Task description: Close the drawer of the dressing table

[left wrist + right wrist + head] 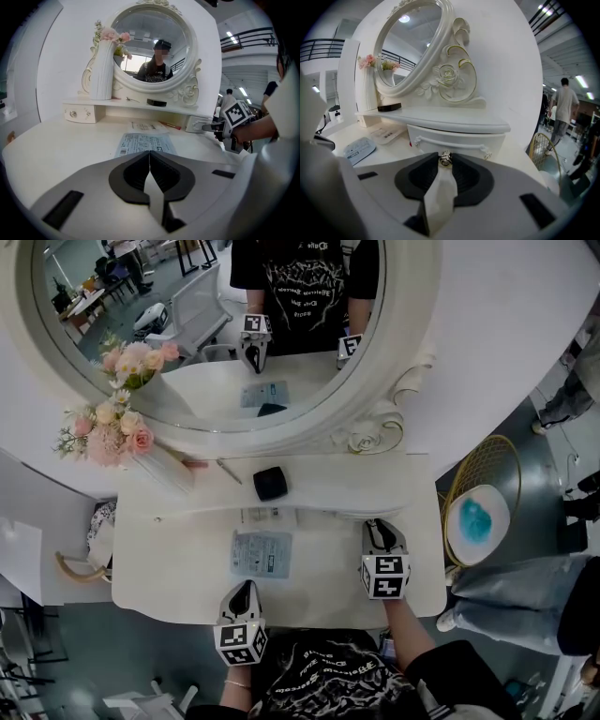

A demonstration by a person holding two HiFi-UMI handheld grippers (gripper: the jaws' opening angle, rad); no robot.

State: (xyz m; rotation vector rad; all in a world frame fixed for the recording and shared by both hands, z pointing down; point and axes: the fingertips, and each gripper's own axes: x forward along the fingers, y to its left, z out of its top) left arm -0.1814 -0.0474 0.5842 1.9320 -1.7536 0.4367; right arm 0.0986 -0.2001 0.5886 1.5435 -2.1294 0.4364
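The white dressing table (178, 582) carries a low shelf (454, 119) under an oval mirror (216, 324). The right drawer (454, 140) sits under that shelf's edge; how far out it stands I cannot tell. My right gripper (446, 158) is shut on the drawer's small crystal knob (446, 160), and in the head view the right gripper (380, 529) points at the shelf's right end. Near the table's front edge, my left gripper (149, 161) is shut and holds nothing; the head view shows the left gripper (244, 589) there too.
A printed leaflet (262, 553) lies mid-table, with more papers (267, 516) under the shelf. On the shelf are a black box (270, 483) and a white vase of pink flowers (159, 465). A gold wire stool (483, 517) stands right of the table. A second drawer (82, 113) is at the left.
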